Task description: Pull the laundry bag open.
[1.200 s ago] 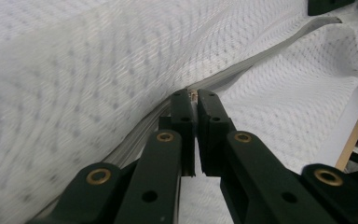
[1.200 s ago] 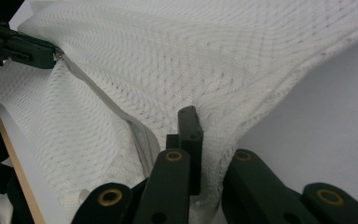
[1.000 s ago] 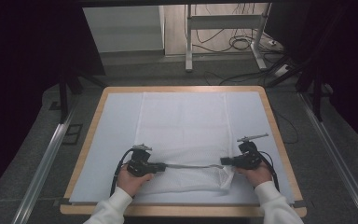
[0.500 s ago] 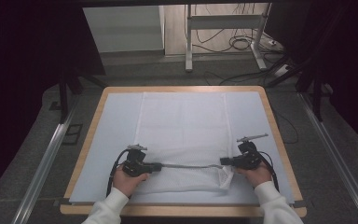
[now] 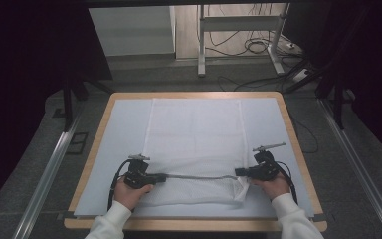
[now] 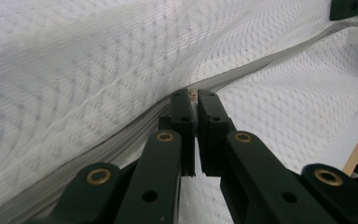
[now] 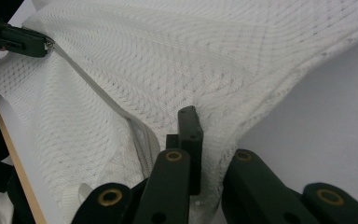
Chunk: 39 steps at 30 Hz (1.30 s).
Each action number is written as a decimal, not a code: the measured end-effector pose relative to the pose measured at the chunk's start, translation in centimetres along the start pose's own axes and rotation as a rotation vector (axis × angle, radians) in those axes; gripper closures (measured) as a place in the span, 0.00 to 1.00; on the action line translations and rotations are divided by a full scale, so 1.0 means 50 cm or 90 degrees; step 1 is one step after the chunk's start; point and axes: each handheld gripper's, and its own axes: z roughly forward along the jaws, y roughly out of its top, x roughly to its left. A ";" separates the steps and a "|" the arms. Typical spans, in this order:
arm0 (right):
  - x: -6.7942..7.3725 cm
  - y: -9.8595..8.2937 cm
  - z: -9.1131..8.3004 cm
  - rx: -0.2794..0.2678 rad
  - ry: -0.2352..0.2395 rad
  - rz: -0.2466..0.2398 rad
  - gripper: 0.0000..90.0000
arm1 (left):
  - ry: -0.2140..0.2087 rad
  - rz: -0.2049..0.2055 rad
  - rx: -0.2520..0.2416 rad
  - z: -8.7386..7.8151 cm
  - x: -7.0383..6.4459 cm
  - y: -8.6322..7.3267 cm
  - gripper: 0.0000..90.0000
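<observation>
Left gripper [image 5: 163,177] further along mesh bag's [image 5: 194,144] zipper [image 5: 199,177]

Mesh bag [image 6: 74,70] blurred beside left fingers [image 6: 182,112]

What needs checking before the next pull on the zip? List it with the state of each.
1. Left gripper shut on the zip pull: ok, jaws closed on it.
2. Right gripper gripping the mesh bag at the zip's other end: ok, mesh pinched between its jaws.
3. Zip taut and straight between the grippers: ok.
4. Bag lying flat on the table: ok beyond the zip; bunched near the right gripper.
5. Zip teeth free of snagged mesh: cannot tell.
</observation>
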 end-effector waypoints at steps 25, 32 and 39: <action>0.000 0.000 0.001 0.001 -0.004 0.000 0.98 | 0.025 -0.026 -0.019 -0.058 0.040 -0.028 0.97; -0.001 0.000 -0.001 0.000 -0.004 -0.001 0.98 | 0.030 -0.041 -0.031 -0.078 0.057 -0.036 0.97; -0.002 0.000 0.000 0.001 -0.002 0.000 0.98 | 0.030 -0.050 -0.036 -0.091 0.071 -0.043 0.97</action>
